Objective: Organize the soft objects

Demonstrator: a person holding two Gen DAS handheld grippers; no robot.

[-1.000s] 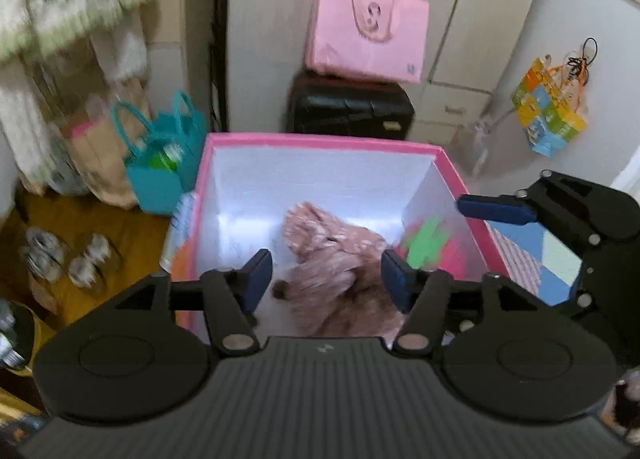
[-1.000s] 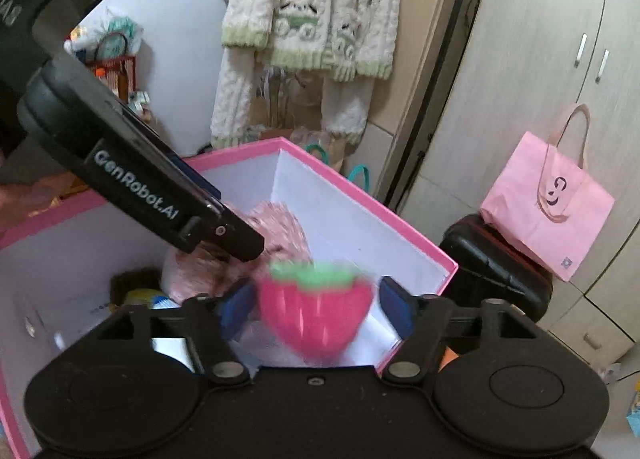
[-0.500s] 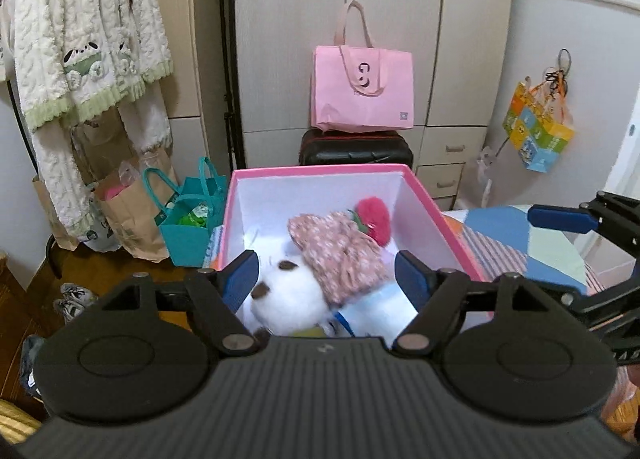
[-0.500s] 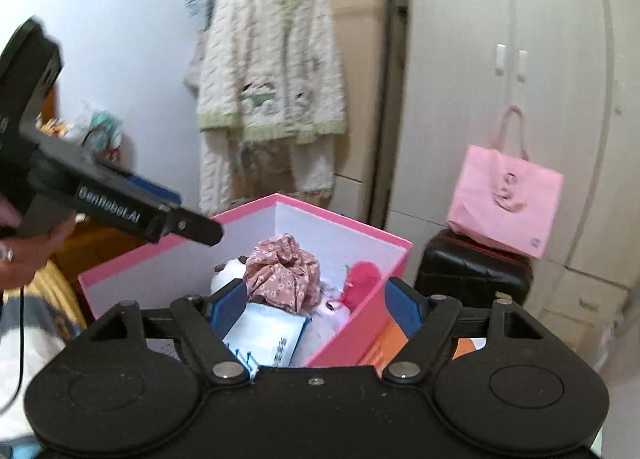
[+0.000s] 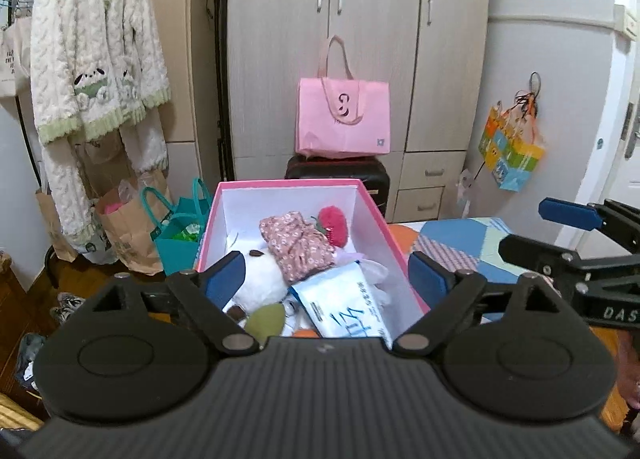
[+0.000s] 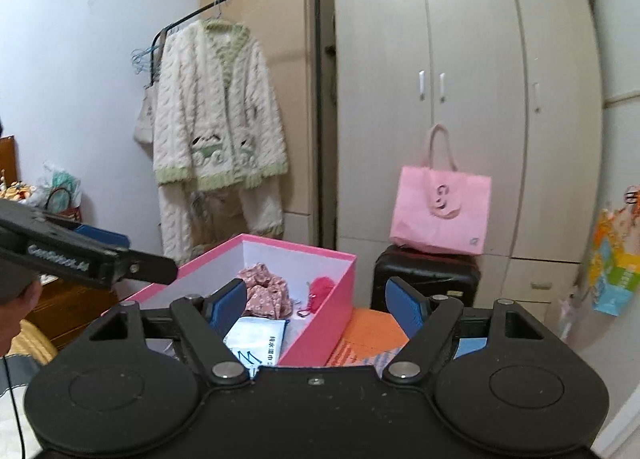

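Jaws of both tools stand apart with nothing between them. The left hand-held gripper (image 5: 322, 279), which has just been opening wider, hangs over the near end of the pink box (image 5: 376, 215), empty; the right hand-held gripper (image 6: 316, 303) is likewise spread and bare, pointing past the box's right wall. Neither touches anything, which I judge fits tools freed after dropping soft things inside.

The box sits on a bed with a patchwork cover (image 5: 460, 243), near the bed's far edge, so soft items can be gathered in one open-topped place. Nearest inside lies one white and blue packet (image 5: 344, 307), flat, by the near right corner. Beside it, toward the left wall, one white plush toy (image 5: 260, 275) with brown ears and a green patch rests partly under one pink floral cloth bundle (image 5: 298, 243), heaped in the middle. Farthest, at the far wall, one red strawberry plush (image 5: 334, 221) lies just beside the bundle.

That makes four soft things counted in one box; others may be hidden beneath. Two grippers, both unladen.
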